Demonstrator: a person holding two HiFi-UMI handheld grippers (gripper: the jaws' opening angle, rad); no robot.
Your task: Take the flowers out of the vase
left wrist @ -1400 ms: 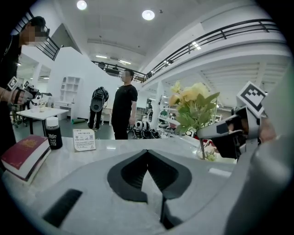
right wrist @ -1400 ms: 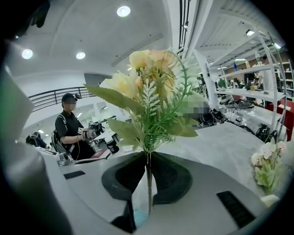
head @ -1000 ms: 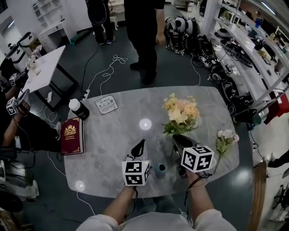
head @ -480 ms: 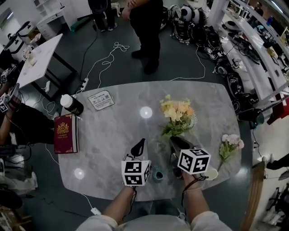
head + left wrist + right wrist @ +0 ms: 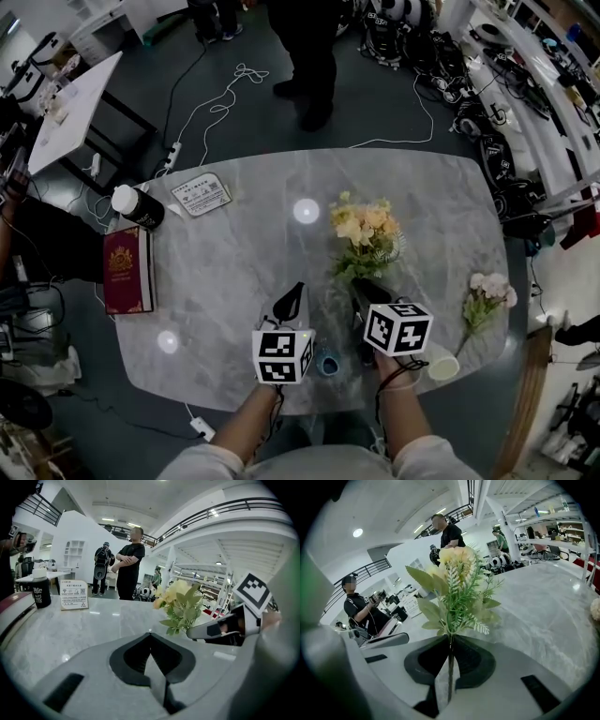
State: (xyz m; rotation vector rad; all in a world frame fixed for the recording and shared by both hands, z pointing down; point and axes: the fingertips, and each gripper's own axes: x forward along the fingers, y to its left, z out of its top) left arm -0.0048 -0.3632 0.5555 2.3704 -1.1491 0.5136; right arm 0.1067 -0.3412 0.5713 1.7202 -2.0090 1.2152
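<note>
right gripper [image 5: 450,644]: clenched on the yellow flowers' [image 5: 364,228] stem;
left gripper [image 5: 151,641]: jaws together, empty;
vase [image 5: 328,360]: blue, near table [image 5: 234,281] edge, between the grippers, apart from the flowers

Left gripper [image 5: 292,302]: grey body, black tapered jaws, white cube [image 5: 282,355] printed with black square markers.
Right gripper [image 5: 362,293]: same build, with its own marker cube [image 5: 397,327].
Sleeves [image 5: 217,463]: pale grey fabric.
Cable [image 5: 401,373]: thin black loops at the wrist.

Grey marbled table [image 5: 234,281], yellow flowers [image 5: 364,223], maroon book [image 5: 124,270], pink blooms [image 5: 491,287].
</note>
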